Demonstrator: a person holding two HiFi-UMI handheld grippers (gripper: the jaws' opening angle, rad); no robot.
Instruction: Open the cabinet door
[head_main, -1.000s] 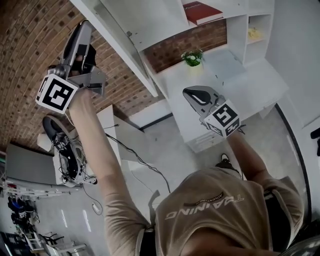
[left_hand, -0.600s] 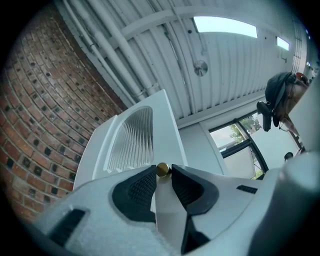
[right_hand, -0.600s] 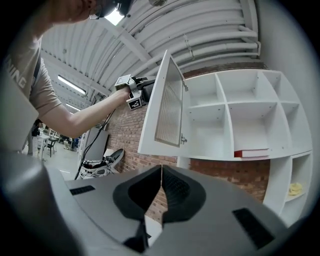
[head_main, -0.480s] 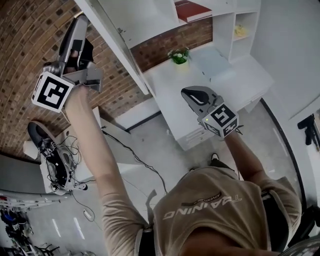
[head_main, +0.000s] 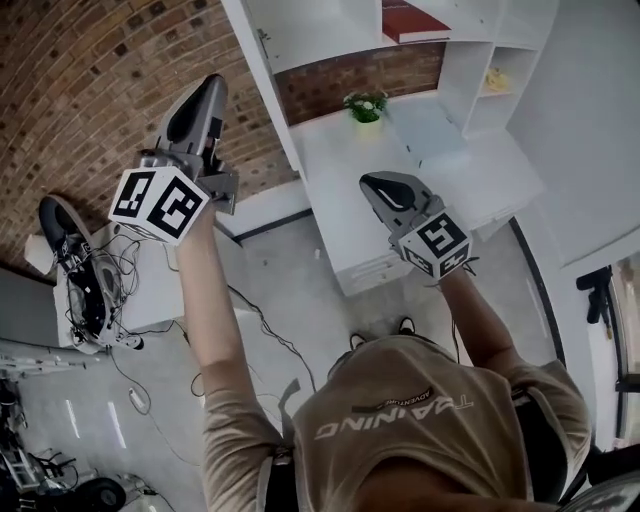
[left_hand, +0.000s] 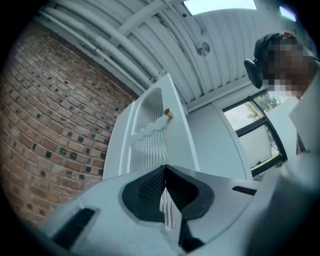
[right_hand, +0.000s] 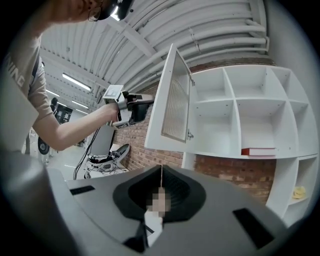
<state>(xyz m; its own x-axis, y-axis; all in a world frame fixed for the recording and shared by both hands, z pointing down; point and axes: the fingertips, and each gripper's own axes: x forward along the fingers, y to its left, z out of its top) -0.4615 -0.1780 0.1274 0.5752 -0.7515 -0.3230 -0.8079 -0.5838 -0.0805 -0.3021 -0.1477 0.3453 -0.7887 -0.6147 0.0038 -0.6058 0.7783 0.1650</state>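
The white cabinet door with a ribbed glass panel (left_hand: 150, 135) is seen standing open, ahead of the left gripper (left_hand: 166, 170), whose jaws are pressed together with nothing held. The small brass knob (left_hand: 168, 113) is found above and beyond its tips, untouched. The right gripper (right_hand: 161, 167) is likewise closed and empty, with the door above its tips and the white open shelf unit (right_hand: 235, 120) up to its right

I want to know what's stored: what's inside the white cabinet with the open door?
The cabinet holds a red book lying flat and a yellow thing; other compartments look bare. Seen from below, shelves cover anything low.
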